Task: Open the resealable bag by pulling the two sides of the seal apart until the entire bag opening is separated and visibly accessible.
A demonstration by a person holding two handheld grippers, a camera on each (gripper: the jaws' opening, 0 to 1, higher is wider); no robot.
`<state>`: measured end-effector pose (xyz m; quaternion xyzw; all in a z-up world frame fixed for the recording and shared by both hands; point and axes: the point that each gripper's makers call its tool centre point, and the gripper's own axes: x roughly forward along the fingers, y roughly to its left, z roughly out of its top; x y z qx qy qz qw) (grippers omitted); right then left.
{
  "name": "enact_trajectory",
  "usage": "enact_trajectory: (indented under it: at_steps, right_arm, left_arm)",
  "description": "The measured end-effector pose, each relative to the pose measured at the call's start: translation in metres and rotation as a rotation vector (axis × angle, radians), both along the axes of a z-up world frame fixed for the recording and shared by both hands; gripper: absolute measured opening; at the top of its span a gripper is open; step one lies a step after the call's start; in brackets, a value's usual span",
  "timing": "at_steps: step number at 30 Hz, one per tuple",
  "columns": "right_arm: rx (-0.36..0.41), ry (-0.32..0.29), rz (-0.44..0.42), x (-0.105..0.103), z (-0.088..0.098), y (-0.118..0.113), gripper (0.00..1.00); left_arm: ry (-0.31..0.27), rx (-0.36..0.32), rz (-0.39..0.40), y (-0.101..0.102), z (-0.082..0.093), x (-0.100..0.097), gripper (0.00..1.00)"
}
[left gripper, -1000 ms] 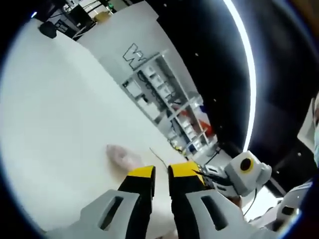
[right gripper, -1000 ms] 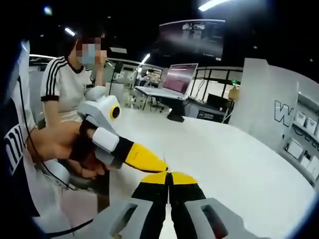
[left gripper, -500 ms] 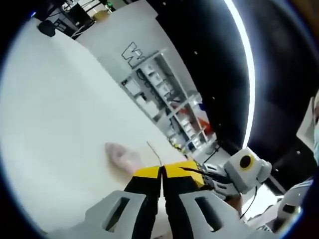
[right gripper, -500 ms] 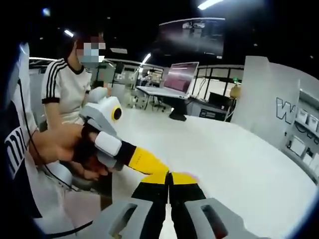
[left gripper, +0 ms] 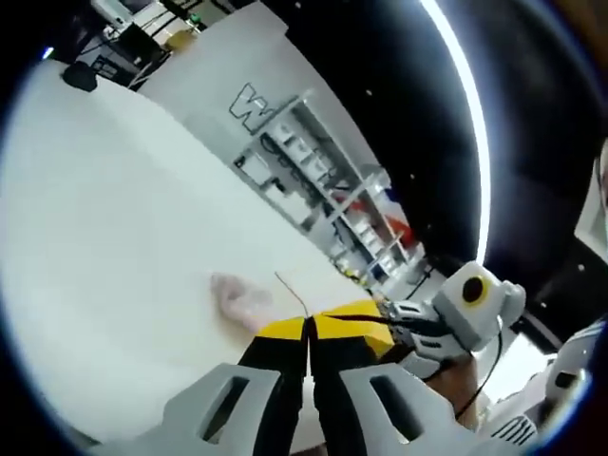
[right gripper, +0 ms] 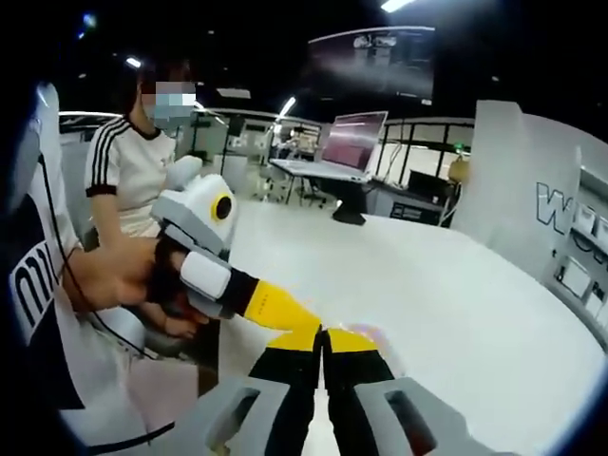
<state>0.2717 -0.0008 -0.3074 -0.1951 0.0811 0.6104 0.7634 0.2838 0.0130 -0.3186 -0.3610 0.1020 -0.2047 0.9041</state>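
In the left gripper view my left gripper [left gripper: 308,328] rises from six o'clock with its yellow-tipped jaws pressed together. A thin clear edge of the bag [left gripper: 291,292] runs up from the seam between the tips toward eleven o'clock, so I take the jaws to be clamped on the bag's seal, though the film is so transparent I can only trace that one edge. Just beyond it, at about ten o'clock from the tips, a pale pinkish blur [left gripper: 237,296] lies on the white table [left gripper: 104,228]; I cannot tell whether it is inside the bag or lying under it.

The right gripper [left gripper: 372,321] comes in from four o'clock, its yellow tip meeting my left tips at the same spot. Behind the table, toward one o'clock, stands a white panel with shelving [left gripper: 313,180].

In the right gripper view the right gripper [right gripper: 322,334] also stands at six o'clock with its jaws closed against each other, apparently pinching the same seal; the film itself is too faint here to make out. The left gripper [right gripper: 295,323] reaches in from nine o'clock, held in a hand [right gripper: 119,275], and its yellow tip touches my right tips. A faint pink patch [right gripper: 375,334] shows just past the tips at two o'clock. A seated person [right gripper: 122,176] in a white striped shirt is at ten o'clock, and a laptop [right gripper: 347,142] sits far across the table at twelve.
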Motion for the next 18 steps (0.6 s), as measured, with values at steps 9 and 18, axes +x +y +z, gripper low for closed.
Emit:
enact_trajectory:
  at_steps: [9, 18]
  right_arm:
    - [-0.018, 0.019, 0.033, -0.0037, -0.0017, 0.0016, 0.01]
    - [-0.024, 0.104, 0.067, -0.0024, -0.0075, 0.0019, 0.0]
  left_arm:
    - [0.002, 0.009, -0.004, 0.0004, -0.0021, -0.0014, 0.0]
    - [-0.005, 0.056, -0.012, -0.0016, -0.0017, -0.005, 0.0]
